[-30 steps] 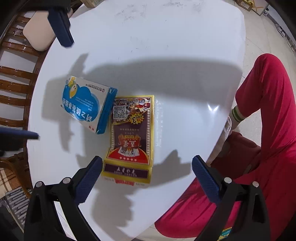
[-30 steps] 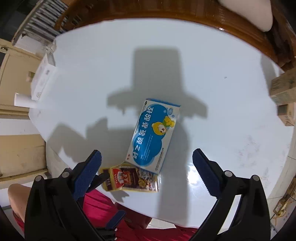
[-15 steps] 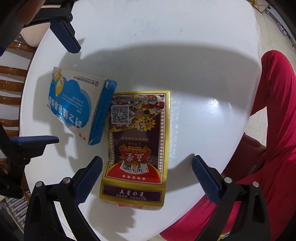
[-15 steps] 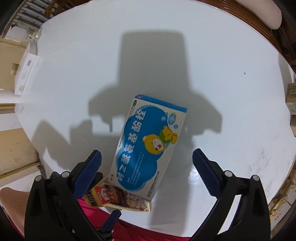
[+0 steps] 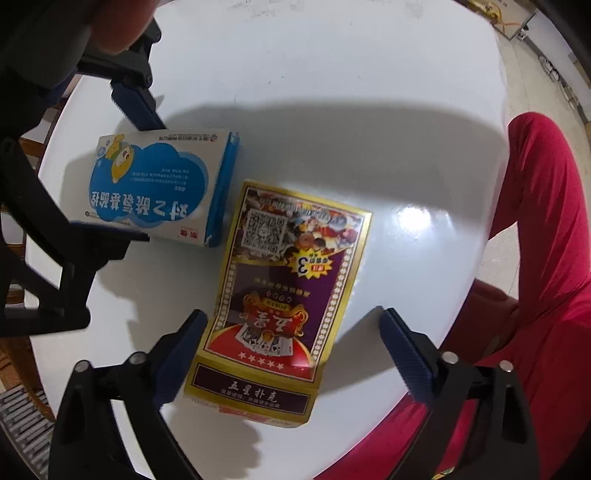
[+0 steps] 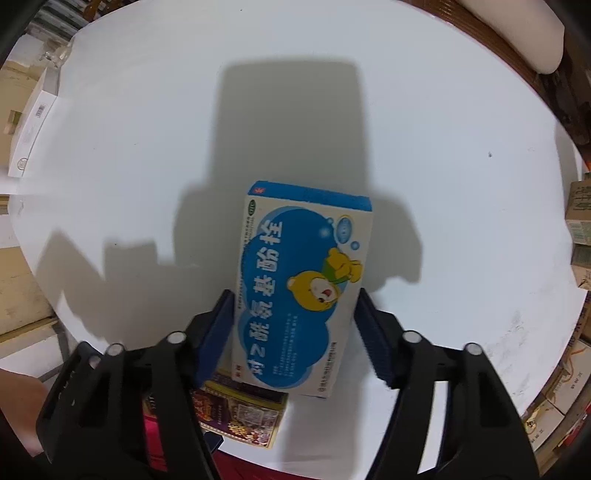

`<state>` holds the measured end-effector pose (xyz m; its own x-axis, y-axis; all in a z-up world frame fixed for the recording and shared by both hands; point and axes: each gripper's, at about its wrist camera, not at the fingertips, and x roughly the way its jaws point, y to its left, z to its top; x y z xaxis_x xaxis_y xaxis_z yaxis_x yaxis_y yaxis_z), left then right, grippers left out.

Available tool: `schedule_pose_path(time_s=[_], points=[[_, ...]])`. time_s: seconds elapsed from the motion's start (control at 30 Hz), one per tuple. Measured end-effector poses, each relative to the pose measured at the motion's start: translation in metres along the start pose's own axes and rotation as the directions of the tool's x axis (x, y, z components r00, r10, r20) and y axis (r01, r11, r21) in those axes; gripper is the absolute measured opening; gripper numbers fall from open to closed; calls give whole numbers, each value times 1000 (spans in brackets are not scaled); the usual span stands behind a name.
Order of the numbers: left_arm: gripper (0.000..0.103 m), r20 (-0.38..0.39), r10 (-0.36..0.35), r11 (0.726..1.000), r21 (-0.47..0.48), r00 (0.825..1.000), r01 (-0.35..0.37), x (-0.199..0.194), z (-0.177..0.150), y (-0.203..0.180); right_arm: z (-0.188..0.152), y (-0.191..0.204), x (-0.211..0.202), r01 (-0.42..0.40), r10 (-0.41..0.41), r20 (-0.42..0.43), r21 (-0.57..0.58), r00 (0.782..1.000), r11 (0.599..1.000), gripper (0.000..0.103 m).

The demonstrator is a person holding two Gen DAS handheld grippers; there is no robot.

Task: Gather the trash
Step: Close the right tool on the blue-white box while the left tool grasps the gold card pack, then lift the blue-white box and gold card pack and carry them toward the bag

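A blue and white medicine box (image 6: 295,295) lies flat on the round white table (image 6: 147,147). My right gripper (image 6: 292,295) points straight down over it, jaws closing, with a pad against each long side. The left wrist view shows those fingers (image 5: 135,105) flanking the same box (image 5: 155,192). Beside it lies a gold and purple playing-card box (image 5: 288,288), also visible in the right wrist view (image 6: 240,417). My left gripper (image 5: 291,315) hangs over the card box's near end, jaws wide and closing slightly. Its left pad is close to the box edge and the right pad stands well apart.
A person's red trouser legs (image 5: 535,258) are at the table's right edge. Wooden chair backs and a pale cushion (image 6: 517,33) ring the far side. A white carton (image 6: 33,122) sits at the left and cardboard boxes (image 6: 580,221) are stacked at the right.
My right gripper came down around the medicine box and its jaws narrowed from wide open onto the box's sides. The left gripper sank closer to the card box, which now looks larger.
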<state>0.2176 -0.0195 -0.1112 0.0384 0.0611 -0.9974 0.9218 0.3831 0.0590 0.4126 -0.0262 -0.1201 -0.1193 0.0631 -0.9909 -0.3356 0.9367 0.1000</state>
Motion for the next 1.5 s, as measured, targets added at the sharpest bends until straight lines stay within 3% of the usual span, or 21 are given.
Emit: schedule_pose_path(time_s=[0.2,0.33,0.67,0.87,1.0,1.23,1.4,1.5], points=[[73,45,-18,1000,-16,999,19,-3,-5,8,0,-3,1,-17,18,33,-13,999,1000,62],[59,66,-58,990,-122,996,66,-7,-1,21,-14,-13,3,-6,7,60,-9,998,1000,61],[58,84,-41,938,-341,996,67,-8,-4,34,-38,8,2,44,-48,128,36,991,998,61],[58,112,-25,888,-454,993,73,-8,-28,55,-62,-2,-12,48,-64,201,85,977,995,60],[58,152,-23,837,-538,988,102,-10,-46,65,-83,-10,-29,48,-75,258,112,963,993,61],[58,224,85,776,-626,971,76,-39,-73,57,-143,-1,-72,110,-137,400,89,906,990,61],[58,259,164,732,-679,952,59,-73,-95,35,-198,16,-101,114,-117,484,36,867,993,61],[58,277,192,723,-689,941,56,-86,-104,16,-236,26,-121,106,-96,539,12,837,994,61]])
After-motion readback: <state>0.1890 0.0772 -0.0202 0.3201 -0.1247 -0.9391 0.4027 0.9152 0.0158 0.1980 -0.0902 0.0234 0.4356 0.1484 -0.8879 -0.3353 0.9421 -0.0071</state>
